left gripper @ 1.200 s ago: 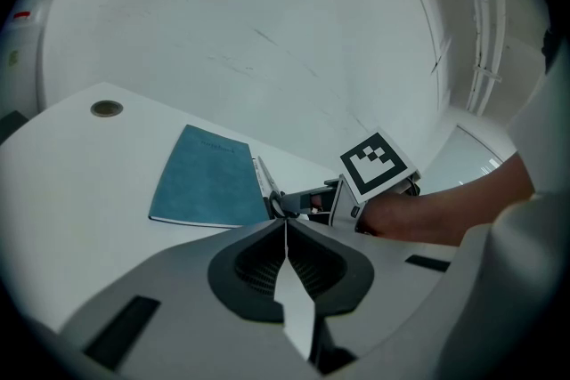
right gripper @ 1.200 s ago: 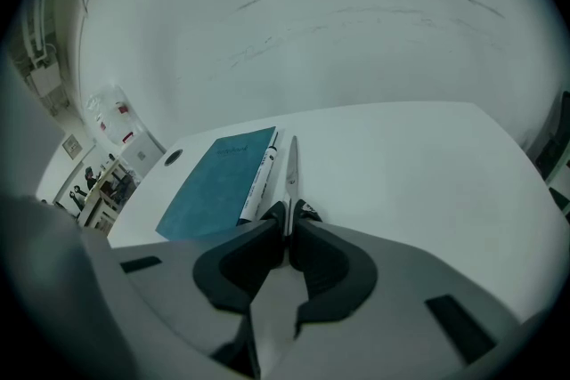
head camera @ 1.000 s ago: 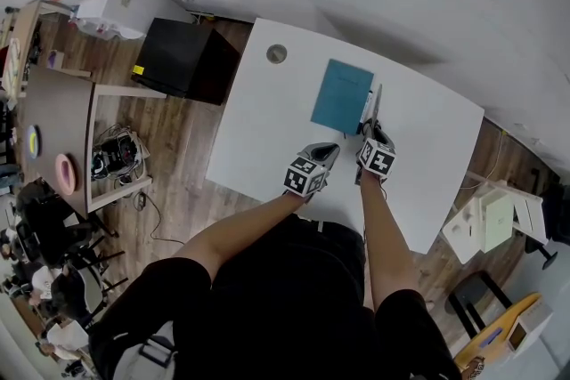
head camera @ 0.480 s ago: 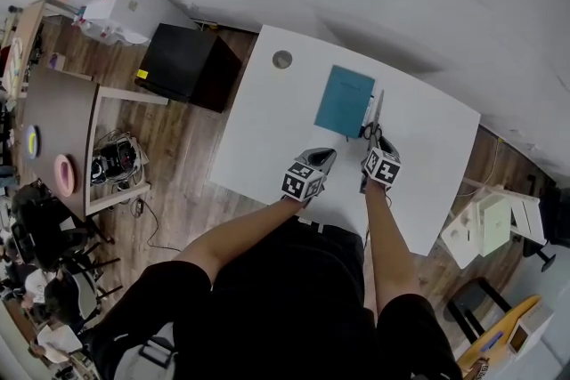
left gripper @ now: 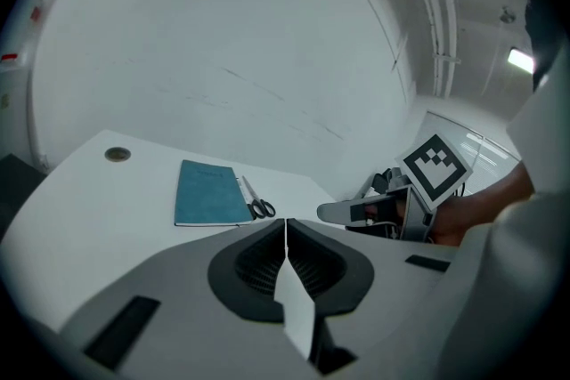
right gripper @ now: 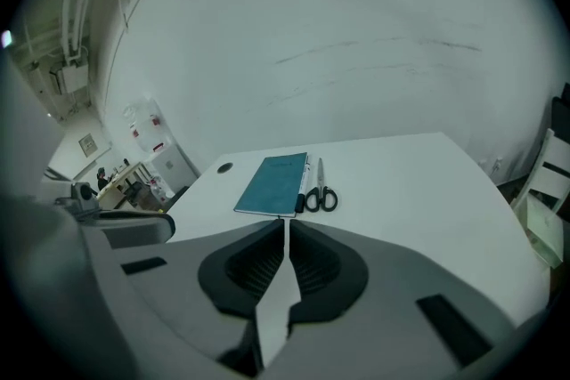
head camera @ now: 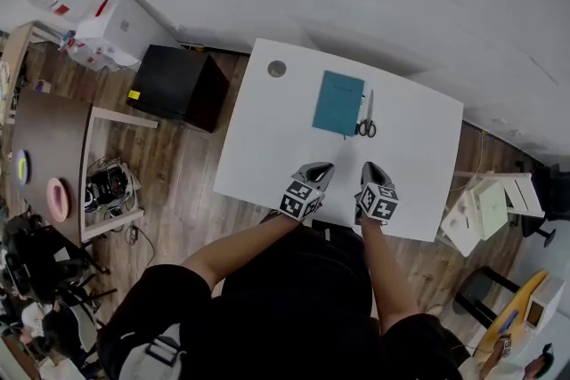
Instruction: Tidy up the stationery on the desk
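Stationery (head camera: 349, 109): three items are seen grouped at the far middle of the white surface (head camera: 267, 147), nothing else being laid on it apart from a round cable hole (head camera: 277, 68) at the far left corner.
Notebook (head camera: 337, 102): a teal cover, laid flat and closed, roughly squared to the far edge.
Pen-like item (right gripper: 304, 182): a slim stick is lined up along the notebook's right edge, touching it or just beside it; which cannot be told.
Scissors (head camera: 367, 122): laid closed just beside that item, parallel to the notebook, handles toward the person.
Left claw (head camera: 325, 166): pressed together with nothing between the jaws, held above the near edge, well apart from the items.
Right claw (head camera: 370, 166): its jaws have just been closing and are now seen meeting on nothing; it is held level with the left one, likewise well apart from the items.
Done, as judged: the items are set side by side in a neat row, and neither claw carries anything.
Left, as judged: little or nothing; no loose item is visible elsewhere on the surface, so the tidying appears to be finished or nearly so.
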The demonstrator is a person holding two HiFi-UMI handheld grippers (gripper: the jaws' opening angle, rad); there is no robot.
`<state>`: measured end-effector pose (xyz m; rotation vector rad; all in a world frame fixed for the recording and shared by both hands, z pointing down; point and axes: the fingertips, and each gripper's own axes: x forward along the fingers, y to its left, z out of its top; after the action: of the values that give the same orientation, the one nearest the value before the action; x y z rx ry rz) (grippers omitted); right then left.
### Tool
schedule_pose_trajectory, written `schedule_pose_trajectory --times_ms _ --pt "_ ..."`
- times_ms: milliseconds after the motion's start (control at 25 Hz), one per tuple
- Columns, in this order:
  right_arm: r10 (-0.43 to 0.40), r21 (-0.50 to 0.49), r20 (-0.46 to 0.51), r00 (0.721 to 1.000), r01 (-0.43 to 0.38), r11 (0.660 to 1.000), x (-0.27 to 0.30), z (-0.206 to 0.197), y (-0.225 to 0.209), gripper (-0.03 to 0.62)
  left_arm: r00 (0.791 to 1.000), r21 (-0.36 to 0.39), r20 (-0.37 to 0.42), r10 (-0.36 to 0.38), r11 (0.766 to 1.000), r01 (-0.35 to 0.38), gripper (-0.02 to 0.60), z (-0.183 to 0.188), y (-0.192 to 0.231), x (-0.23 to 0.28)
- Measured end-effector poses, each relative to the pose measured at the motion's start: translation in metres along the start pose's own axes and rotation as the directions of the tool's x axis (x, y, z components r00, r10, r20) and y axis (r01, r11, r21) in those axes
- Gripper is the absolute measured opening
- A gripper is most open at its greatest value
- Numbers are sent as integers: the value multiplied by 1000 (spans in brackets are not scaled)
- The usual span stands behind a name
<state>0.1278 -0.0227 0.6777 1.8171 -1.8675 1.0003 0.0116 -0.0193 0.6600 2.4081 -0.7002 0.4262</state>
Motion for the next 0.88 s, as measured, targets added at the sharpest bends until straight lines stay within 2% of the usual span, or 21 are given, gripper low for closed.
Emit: schedule_pose_trajectory --times_ms 80,240,440,640,760,880 --pt "13 -37 23 1000 -12 999 -16 -5 19 38 1000 15 7 -19 1000 19 18 -2 -9 -9" --pt "69 -111 87 994 -59 992 -63 -5 55 37 999 -3 23 -41 999 42 18 -1 -33 -26" --pt "124 -149 214 969 -94 984 -130 9 75 35 989 58 133 -63 997 55 18 18 -82 -64" --pt "191 -190 323 927 -134 973 -206 1 78 35 973 98 230 -27 995 4 18 16 -147 -101" --pt "211 -229 372 904 -131 965 -260 -23 73 35 963 96 268 20 994 -47 18 -2 -197 -123" --pt "246 -269 406 880 -142 953 -308 -52 74 35 943 69 325 68 993 -95 18 -21 -242 -144"
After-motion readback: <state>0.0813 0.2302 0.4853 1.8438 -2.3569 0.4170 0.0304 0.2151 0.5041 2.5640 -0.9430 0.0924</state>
